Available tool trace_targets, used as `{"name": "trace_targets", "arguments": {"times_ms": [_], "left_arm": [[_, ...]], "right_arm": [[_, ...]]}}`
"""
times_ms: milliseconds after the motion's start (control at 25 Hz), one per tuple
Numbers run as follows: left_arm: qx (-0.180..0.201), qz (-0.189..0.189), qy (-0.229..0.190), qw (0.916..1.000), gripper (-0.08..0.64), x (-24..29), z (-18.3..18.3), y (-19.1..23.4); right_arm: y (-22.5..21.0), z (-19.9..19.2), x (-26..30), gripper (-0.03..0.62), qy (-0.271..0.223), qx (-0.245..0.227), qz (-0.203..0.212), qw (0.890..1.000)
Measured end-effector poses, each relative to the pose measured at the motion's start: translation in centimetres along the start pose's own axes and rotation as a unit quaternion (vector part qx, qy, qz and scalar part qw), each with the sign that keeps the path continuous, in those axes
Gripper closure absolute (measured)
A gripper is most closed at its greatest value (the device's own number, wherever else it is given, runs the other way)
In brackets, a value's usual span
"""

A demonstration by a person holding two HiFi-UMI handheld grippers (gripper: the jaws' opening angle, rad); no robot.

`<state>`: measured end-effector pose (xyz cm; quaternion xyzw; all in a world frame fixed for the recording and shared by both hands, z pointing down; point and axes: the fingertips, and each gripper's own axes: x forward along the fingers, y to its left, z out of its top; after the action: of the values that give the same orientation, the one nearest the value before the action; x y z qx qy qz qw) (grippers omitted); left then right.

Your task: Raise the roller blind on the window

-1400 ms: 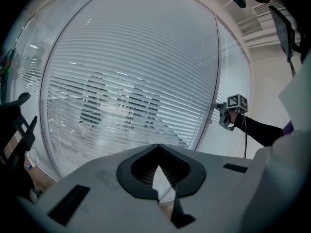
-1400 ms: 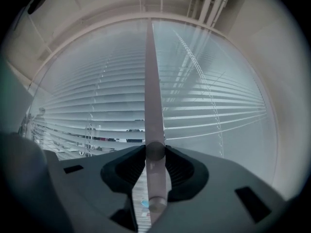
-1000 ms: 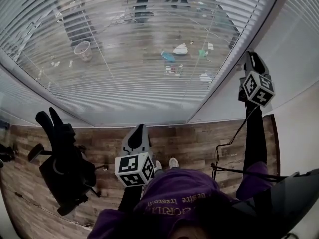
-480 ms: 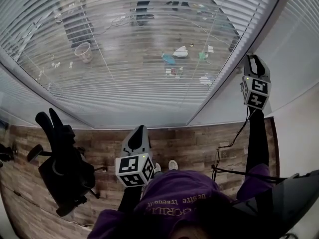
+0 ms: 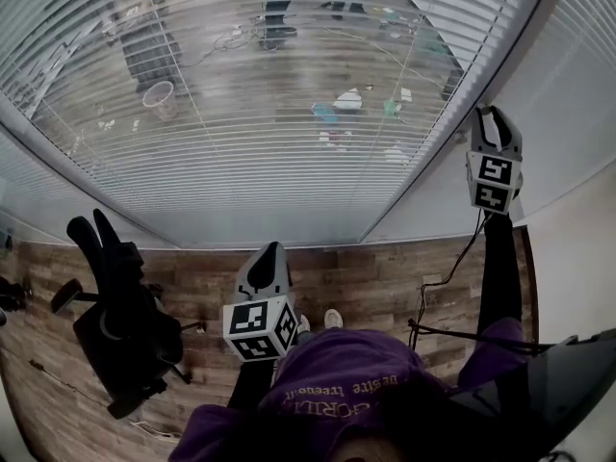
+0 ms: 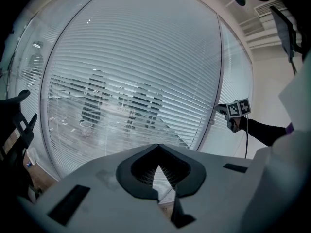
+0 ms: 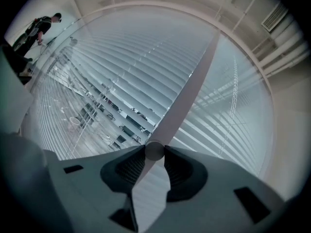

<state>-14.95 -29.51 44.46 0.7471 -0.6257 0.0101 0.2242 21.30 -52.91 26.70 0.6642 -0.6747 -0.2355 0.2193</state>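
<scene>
The slatted blind [image 5: 241, 114] hangs lowered behind the glass, its slats partly tilted so the room beyond shows through. My right gripper [image 5: 491, 114] is raised at the pale upright window frame [image 5: 445, 142], and it is shut on a small round knob [image 7: 154, 151] that sits on that frame [image 7: 189, 89]. The left gripper view shows the same gripper [image 6: 221, 108] at the frame, with another small knob [image 6: 212, 122] just below it. My left gripper [image 5: 269, 251] is held low in front of the body, shut on nothing, pointing at the blind [image 6: 136, 72].
A black office chair [image 5: 120, 316] stands at the lower left on the wooden floor [image 5: 375, 282]. A cable [image 5: 438, 287] hangs from the right arm. A white wall [image 5: 577, 258] lies at the right. A second blind panel [image 7: 228, 115] is right of the frame.
My right gripper has rolled on the knob, so the frame now runs slanted in its view. In the head view its marker cube has turned and dropped slightly. The left gripper has stayed put.
</scene>
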Motion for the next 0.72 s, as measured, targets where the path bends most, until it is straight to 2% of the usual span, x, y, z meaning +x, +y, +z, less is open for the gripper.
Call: {"name": "trace_targets", "arguments": {"times_ms": [80,160,240,320,440,520,560,600,680,720], "left_arm": [[0.0,0.0,0.0,1.0,0.56,0.0,-0.1,0.0],[0.0,0.001,0.0,1.0,0.56,-0.1,-0.1,0.1],[-0.001,0.002,-0.001,1.0,0.56,-0.1,-0.1,0.1],[-0.001,0.002,-0.002,1.0,0.56,-0.2,-0.1,0.0],[-0.003,0.004,-0.002,1.0,0.56,-0.3,-0.1,0.1],[-0.005,0.006,-0.002,1.0,0.56,-0.5,-0.1,0.3],[-0.005,0.007,-0.003,1.0,0.56,-0.5,-0.1,0.4],[-0.005,0.008,-0.002,1.0,0.56,-0.5,-0.2,0.5],[-0.005,0.009,-0.003,0.9999,0.56,-0.5,-0.3,0.7],[-0.005,0.009,-0.003,0.9999,0.56,-0.4,-0.4,0.8]], "right_arm": [[-0.1,-0.2,0.1,0.477,0.003,0.034,0.003,0.999],[-0.2,-0.3,0.2,0.477,0.008,0.108,0.012,0.994],[-0.4,-0.6,0.3,0.477,0.017,0.204,0.021,0.979],[-0.6,-0.8,0.3,0.479,0.026,0.299,0.023,0.954],[-1.0,-0.6,0.0,0.477,0.031,0.432,0.023,0.901],[-1.0,-0.7,0.0,0.477,0.028,0.502,0.027,0.864],[-1.0,-0.8,0.1,0.477,0.026,0.539,0.03,0.841],[-1.1,-0.9,0.1,0.477,0.023,0.581,0.033,0.813],[-1.0,-1.3,0.1,0.477,0.016,0.659,0.04,0.751],[-1.0,-1.4,0.1,0.477,0.013,0.68,0.042,0.731]]}}
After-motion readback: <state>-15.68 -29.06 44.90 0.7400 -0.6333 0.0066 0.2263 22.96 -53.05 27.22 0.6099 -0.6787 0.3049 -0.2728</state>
